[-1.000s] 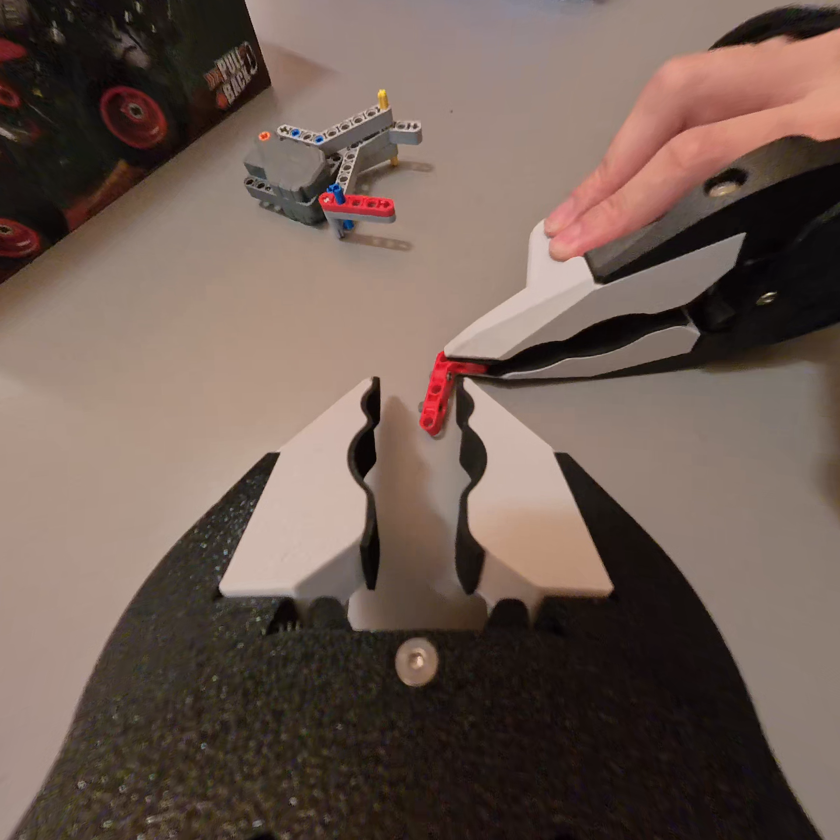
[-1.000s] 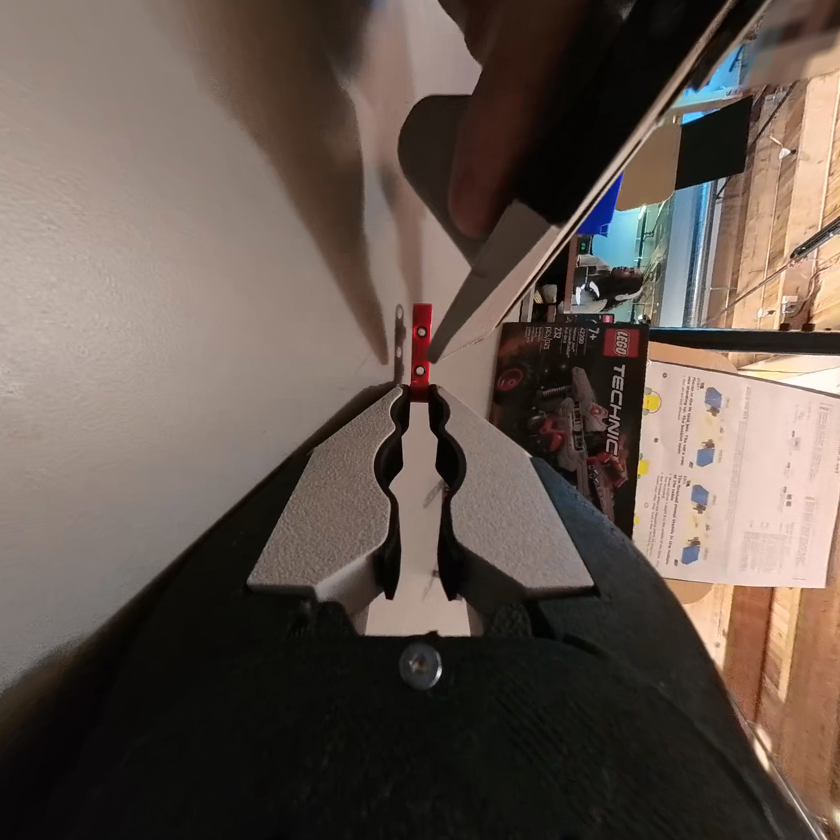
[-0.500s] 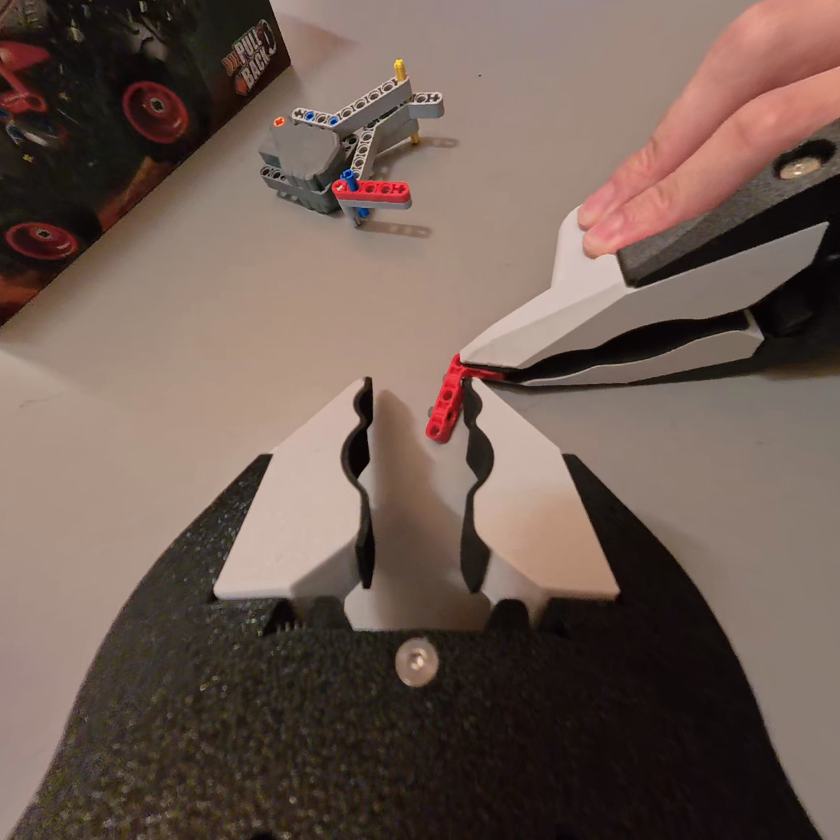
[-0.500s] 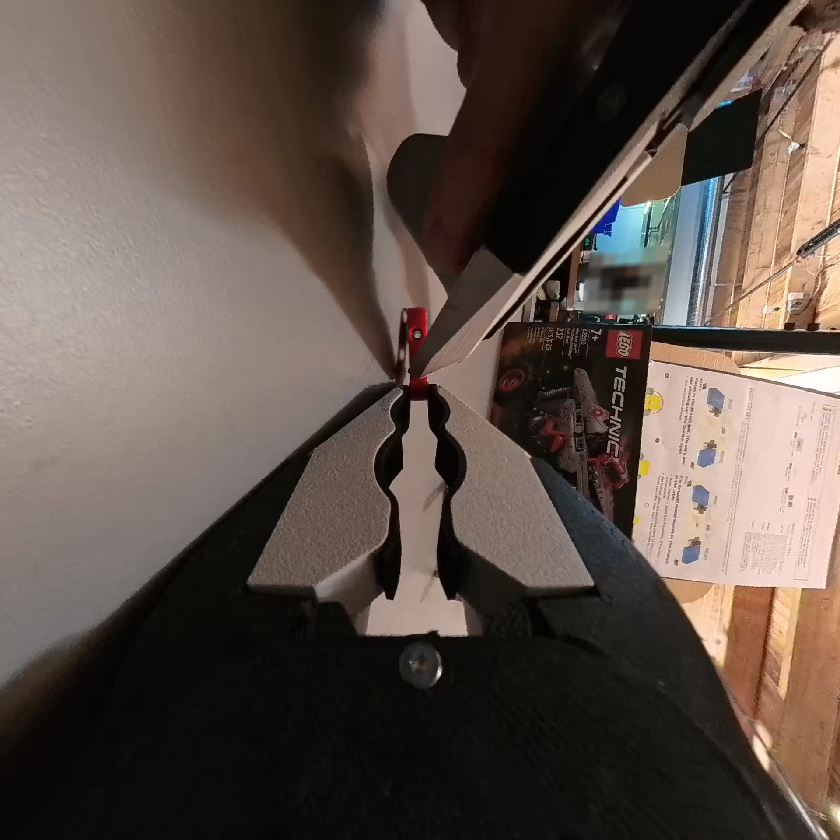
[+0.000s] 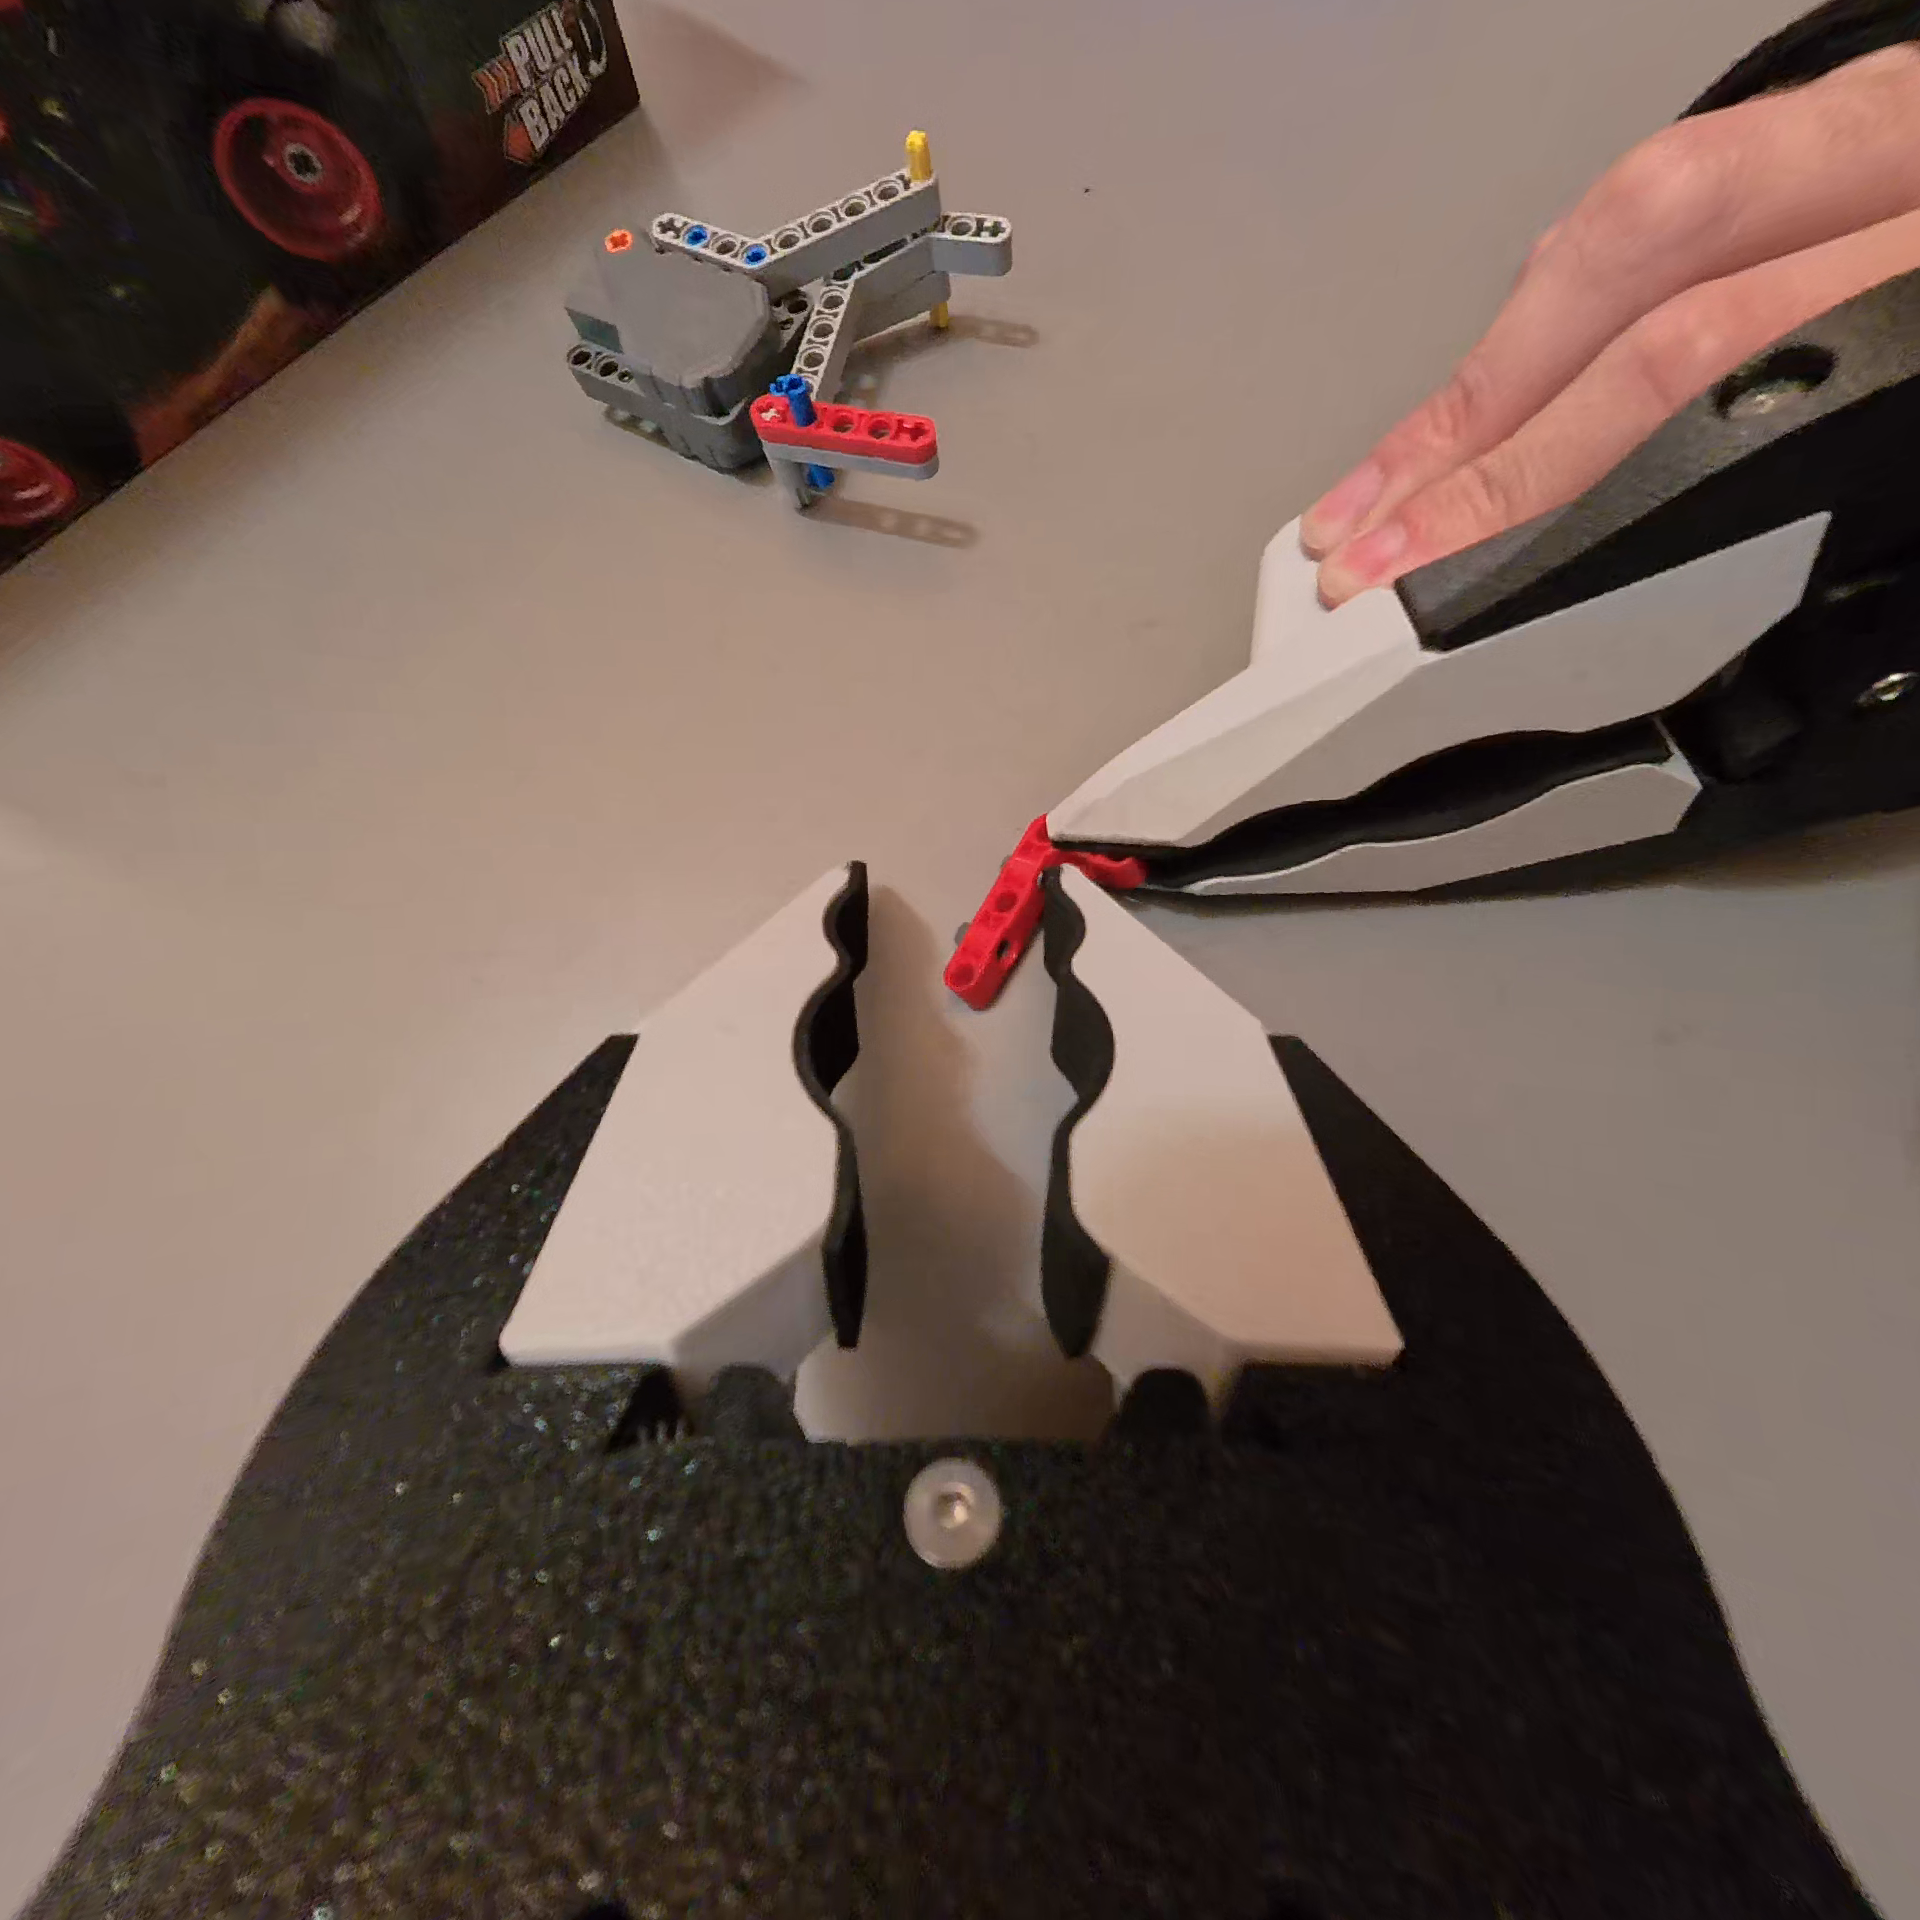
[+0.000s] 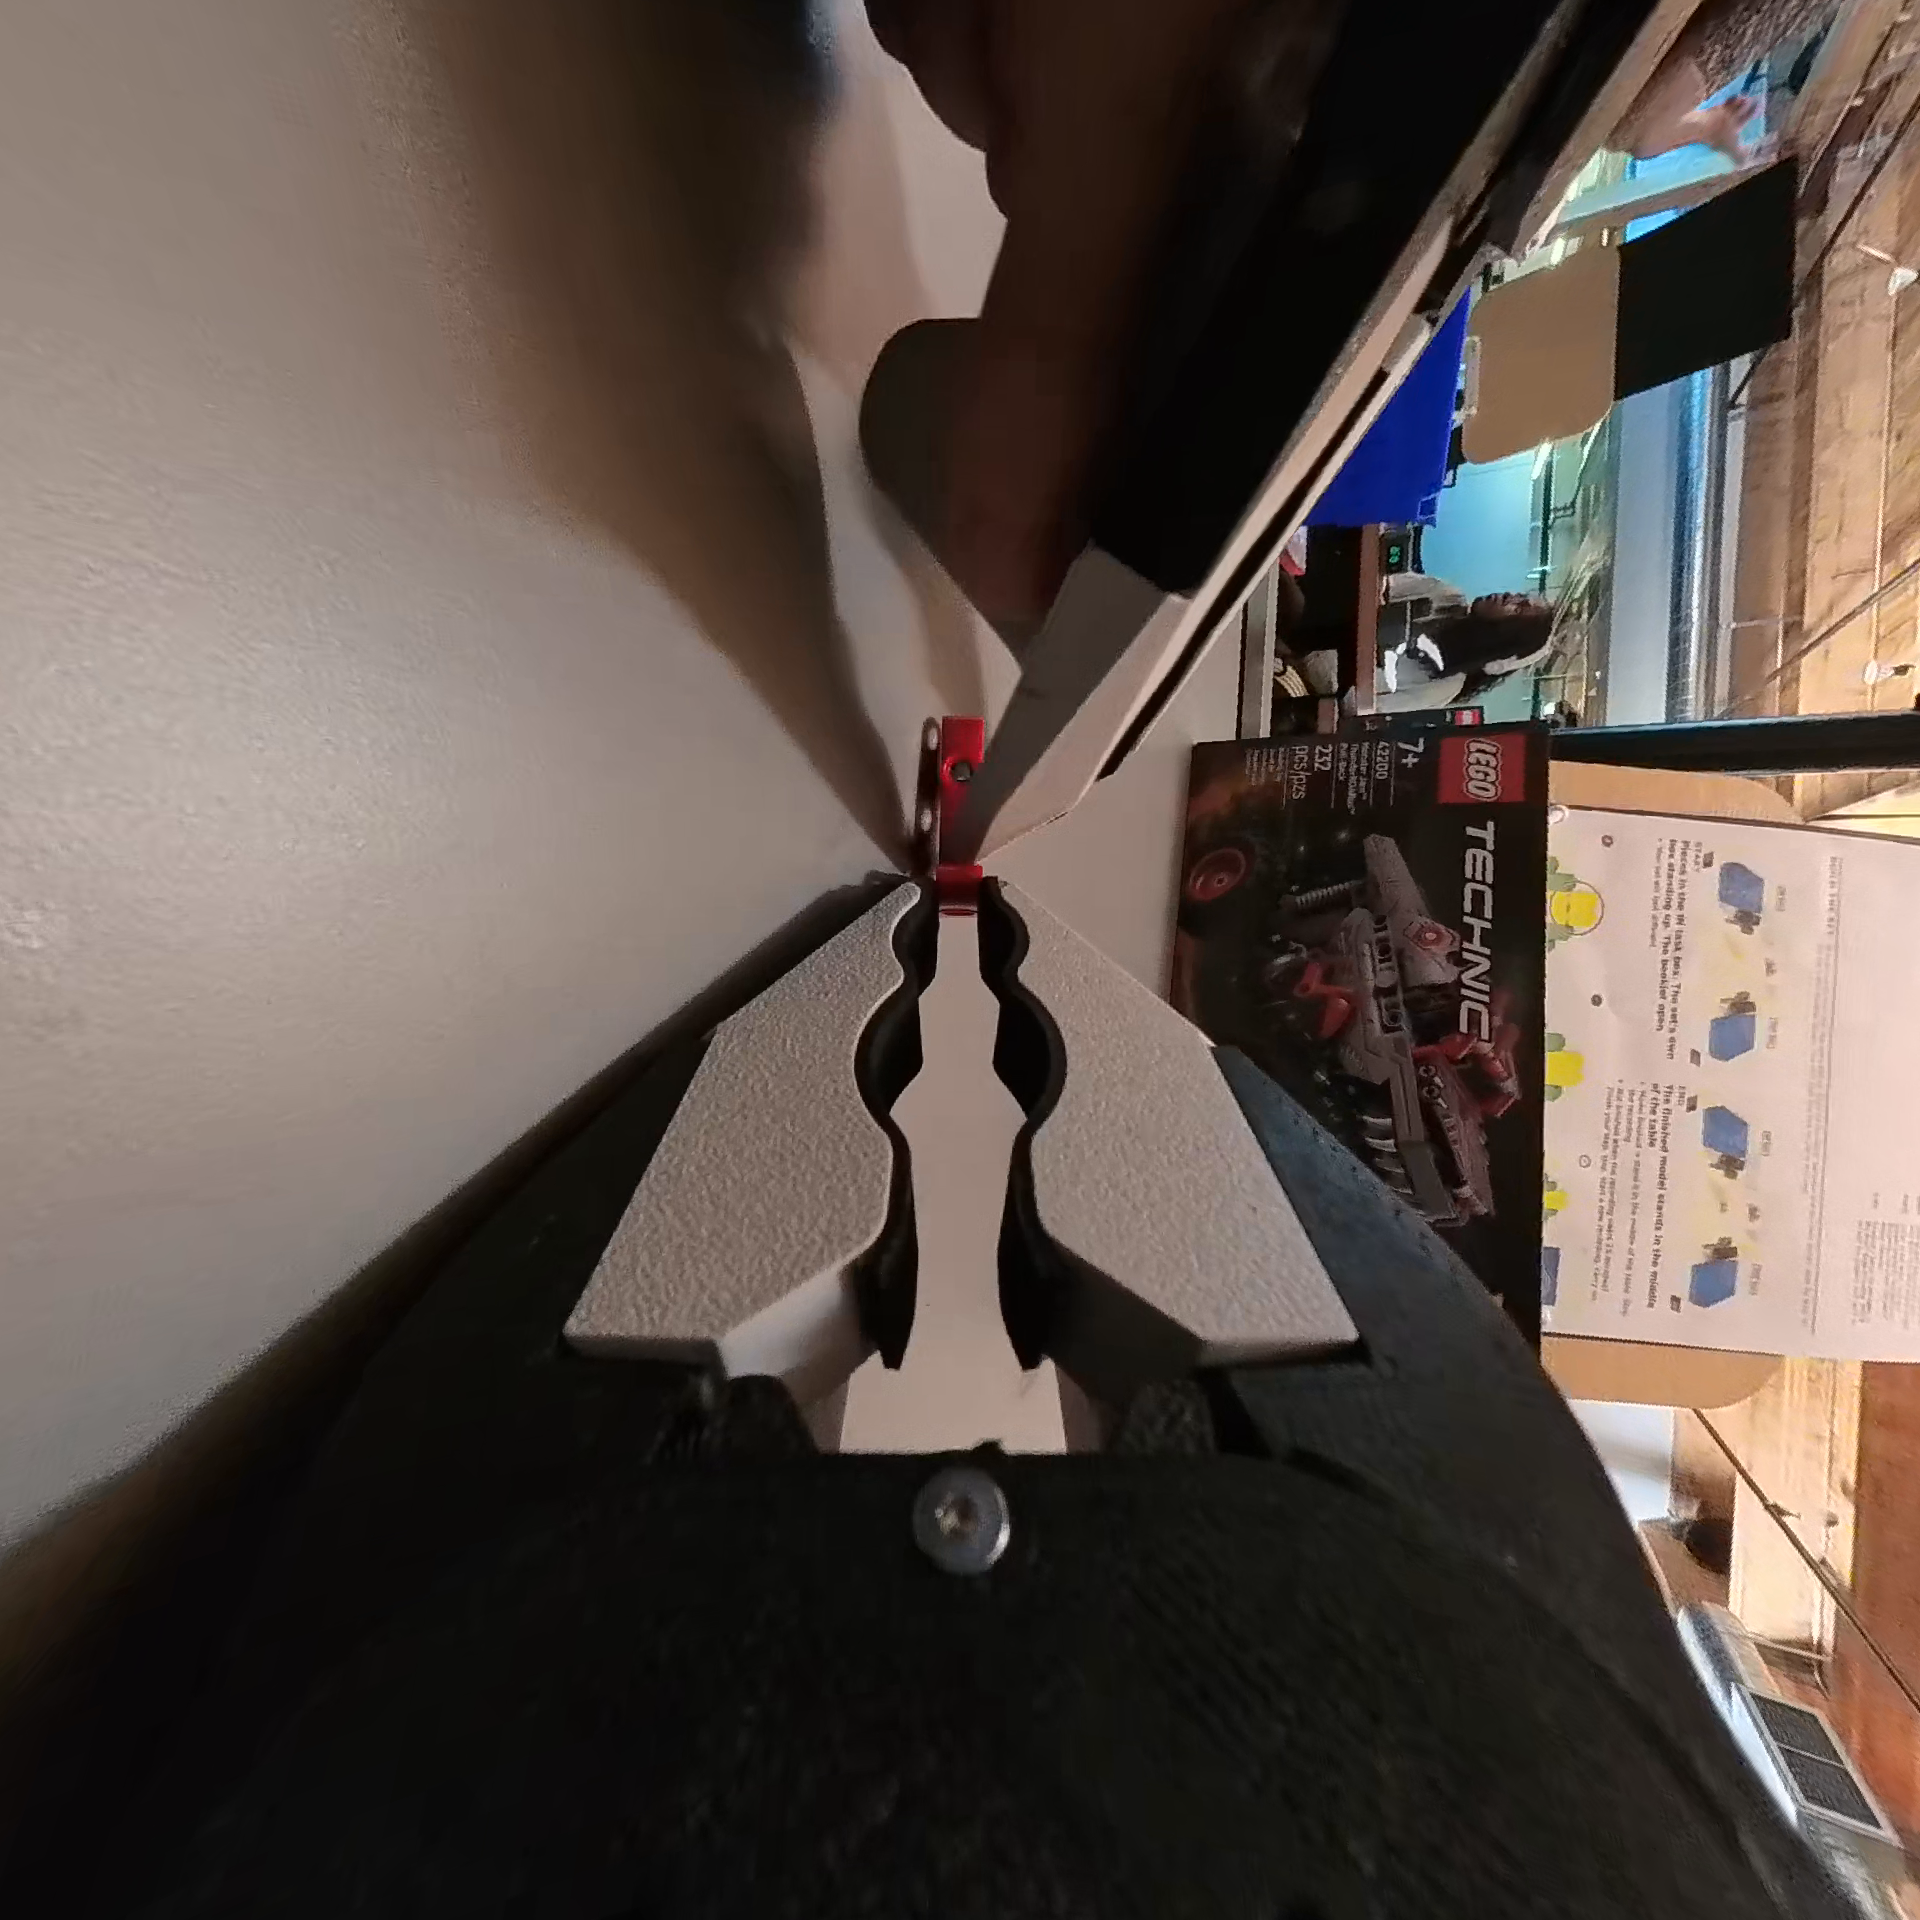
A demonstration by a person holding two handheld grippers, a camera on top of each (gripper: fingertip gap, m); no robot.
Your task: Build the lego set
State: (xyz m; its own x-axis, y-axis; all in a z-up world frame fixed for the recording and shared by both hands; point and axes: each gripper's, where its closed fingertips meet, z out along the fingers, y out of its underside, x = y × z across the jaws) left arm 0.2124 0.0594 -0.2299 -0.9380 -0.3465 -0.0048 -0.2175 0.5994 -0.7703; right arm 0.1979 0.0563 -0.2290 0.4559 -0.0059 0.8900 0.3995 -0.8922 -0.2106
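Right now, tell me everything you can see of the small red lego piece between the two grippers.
The red lego piece is a small L-shaped Technic beam of glossy plastic with round holes along its longer arm. The right gripper is shut on its short arm. The long arm slants down to the grey table, between the open left gripper fingers, close against its right finger. A small grey pin seems to protrude from its far side.

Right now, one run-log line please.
right gripper: shut on red L-shaped beam | left gripper: open, beside it | grey assembly: untouched
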